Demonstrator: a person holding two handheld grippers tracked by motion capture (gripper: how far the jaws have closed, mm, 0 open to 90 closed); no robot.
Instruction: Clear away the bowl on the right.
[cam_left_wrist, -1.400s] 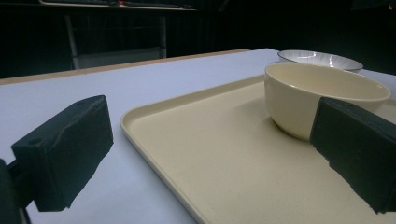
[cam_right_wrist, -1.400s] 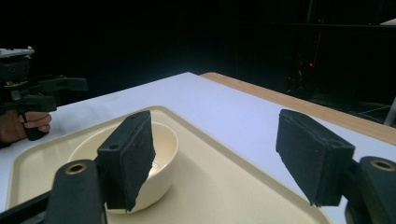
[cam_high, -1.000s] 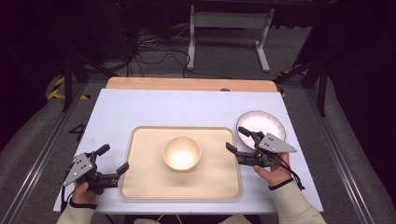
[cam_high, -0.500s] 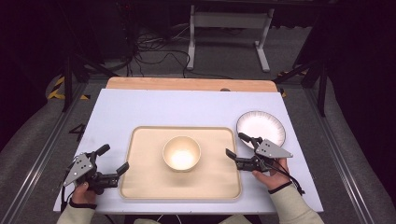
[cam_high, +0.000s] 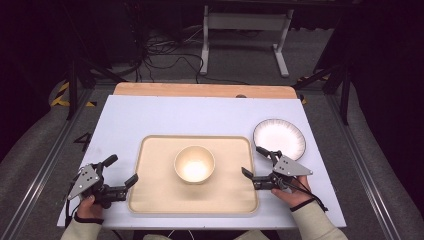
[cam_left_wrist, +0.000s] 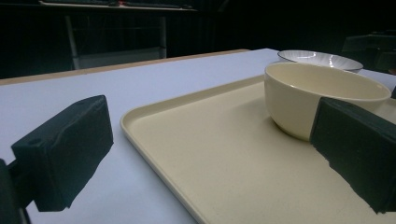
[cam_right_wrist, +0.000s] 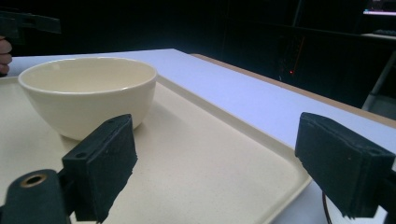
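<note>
Cable tangle (cam_high: 165, 55) in the high view alone

Surfaces as I see them from my station, placed against the tray (cam_high: 150, 200):

- Tray: cream plastic by the look, matt, finely speckled, smooth rim.
- Bowl (cam_high: 194, 163), on the tray: cream ceramic, glossy glaze.
- Plate (cam_high: 279, 137), right of the tray: white ceramic, glossy, ribbed, dark rim.
- Table (cam_high: 150, 120), under the tray: pale matt sheet, smooth; bare wood strip (cam_high: 200, 90) along the far edge.
- Pads (cam_right_wrist: 105, 172), at the tray's right rim: black, matt, rubbery, slightly rough.
</note>
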